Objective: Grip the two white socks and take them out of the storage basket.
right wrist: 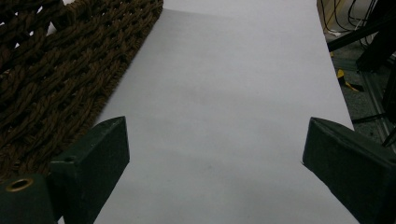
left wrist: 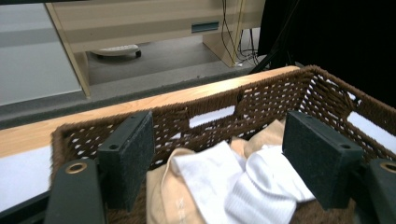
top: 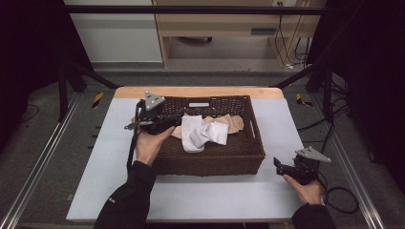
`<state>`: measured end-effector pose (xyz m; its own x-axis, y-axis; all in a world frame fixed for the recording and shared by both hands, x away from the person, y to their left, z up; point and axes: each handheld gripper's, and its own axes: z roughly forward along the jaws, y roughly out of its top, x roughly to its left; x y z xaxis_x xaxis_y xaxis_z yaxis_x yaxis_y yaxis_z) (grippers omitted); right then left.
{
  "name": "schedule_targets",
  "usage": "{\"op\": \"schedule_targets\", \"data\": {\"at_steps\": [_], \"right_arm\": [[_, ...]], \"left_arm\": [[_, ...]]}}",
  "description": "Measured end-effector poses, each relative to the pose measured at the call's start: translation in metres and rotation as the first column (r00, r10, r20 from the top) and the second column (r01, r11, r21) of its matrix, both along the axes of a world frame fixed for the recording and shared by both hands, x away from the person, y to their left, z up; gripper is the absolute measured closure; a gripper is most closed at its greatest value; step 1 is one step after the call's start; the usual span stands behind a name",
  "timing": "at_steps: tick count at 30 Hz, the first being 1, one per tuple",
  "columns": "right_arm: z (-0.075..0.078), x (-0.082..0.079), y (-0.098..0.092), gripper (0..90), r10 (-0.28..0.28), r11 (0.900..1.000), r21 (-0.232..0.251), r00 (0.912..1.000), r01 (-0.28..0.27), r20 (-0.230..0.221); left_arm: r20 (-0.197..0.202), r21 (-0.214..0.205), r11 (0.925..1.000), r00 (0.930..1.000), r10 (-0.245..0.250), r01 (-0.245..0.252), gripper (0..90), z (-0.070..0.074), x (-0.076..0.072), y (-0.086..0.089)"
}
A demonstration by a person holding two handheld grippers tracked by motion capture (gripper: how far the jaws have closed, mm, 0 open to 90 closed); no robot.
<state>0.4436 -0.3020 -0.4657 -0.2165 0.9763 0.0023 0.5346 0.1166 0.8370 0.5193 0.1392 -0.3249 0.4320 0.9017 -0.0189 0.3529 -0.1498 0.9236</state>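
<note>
One brown woven basket (top: 210,160) sits on the desk (top: 200,195), and in it lie a white cloth (top: 200,133) and a beige one (top: 235,123), bunched together and overlapping. The left hand-held gripper (left wrist: 219,158) hangs over the basket's left end, jaws spread wide, holding nothing. The right hand-held gripper (right wrist: 215,158) rests beside the basket's right corner, spread too, empty.

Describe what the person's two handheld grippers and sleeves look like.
Both the left gripper and the right gripper are black, each topped by a grey three-cornered plate. Their jaws are flat, dark, block-shaped pads with brass-coloured eyelets on the black arms behind them. A black cable trails from each gripper. The person wears dark long sleeves.
</note>
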Motion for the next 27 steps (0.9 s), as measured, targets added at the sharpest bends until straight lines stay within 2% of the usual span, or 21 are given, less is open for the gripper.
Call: {"op": "schedule_targets", "data": {"at_steps": [1, 5, 6, 10, 13, 16, 18, 19, 21, 27], "right_arm": [[0.0, 0.0, 0.0, 7.4, 0.001, 1.0, -0.002, 1.0, -0.001, 0.0], [0.0, 0.0, 0.0, 7.4, 0.004, 1.0, -0.003, 1.0, -0.004, -0.004], [-0.001, 0.001, 0.0, 7.4, 0.002, 1.0, -0.002, 1.0, -0.002, -0.006], [-0.001, 0.001, 0.0, 7.4, 0.005, 1.0, -0.006, 1.0, -0.005, -0.007], [-0.001, 0.001, 0.0, 7.5, 0.006, 1.0, -0.004, 0.9999, -0.006, -0.01], [-0.001, 0.001, 0.0, 7.5, 0.007, 1.0, -0.007, 0.9999, -0.007, -0.01], [-0.001, 0.002, 0.0, 7.6, 0.006, 1.0, -0.006, 0.9999, -0.006, -0.01], [-0.001, 0.002, 0.0, 7.6, 0.006, 1.0, -0.007, 0.9999, -0.006, -0.012], [-0.001, 0.002, 0.001, 7.6, 0.007, 0.9999, -0.008, 0.9999, -0.007, -0.012], [-0.002, 0.003, 0.001, 7.6, 0.005, 0.9999, -0.014, 0.9998, -0.005, -0.017]], "left_arm": [[0.013, 0.004, 1.0, 0.9999, -0.002, 0.002, 24.9, -0.001, 0.005, -0.005], [0.014, 0.019, 0.9998, 0.9999, -0.003, 0.003, 25.8, -0.002, 0.012, -0.013], [0.004, 0.019, 0.9998, 1.0, -0.008, 0.008, 25.9, -0.005, 0.018, -0.019], [-0.01, 0.038, 0.9992, 0.9999, -0.013, 0.013, 26.7, -0.01, 0.028, -0.028], [-0.051, 0.025, 0.9995, 0.9986, -0.015, 0.017, 28.4, -0.019, 0.04, -0.038], [-0.067, 0.039, 0.9989, 0.9975, -0.022, 0.025, 29.2, -0.025, 0.046, -0.046], [-0.073, 0.033, 0.9991, 0.9971, -0.023, 0.026, 30.5, -0.028, 0.049, -0.05], [-0.084, 0.053, 0.9983, 0.9963, -0.02, 0.025, 30.6, -0.032, 0.052, -0.054], [-0.089, 0.062, 0.9978, 0.9959, -0.016, 0.022, 30.7, -0.035, 0.054, -0.057], [-0.12, 0.062, 0.9976, 0.9925, -0.023, 0.03, 31.3, -0.048, 0.064, -0.065]]}}
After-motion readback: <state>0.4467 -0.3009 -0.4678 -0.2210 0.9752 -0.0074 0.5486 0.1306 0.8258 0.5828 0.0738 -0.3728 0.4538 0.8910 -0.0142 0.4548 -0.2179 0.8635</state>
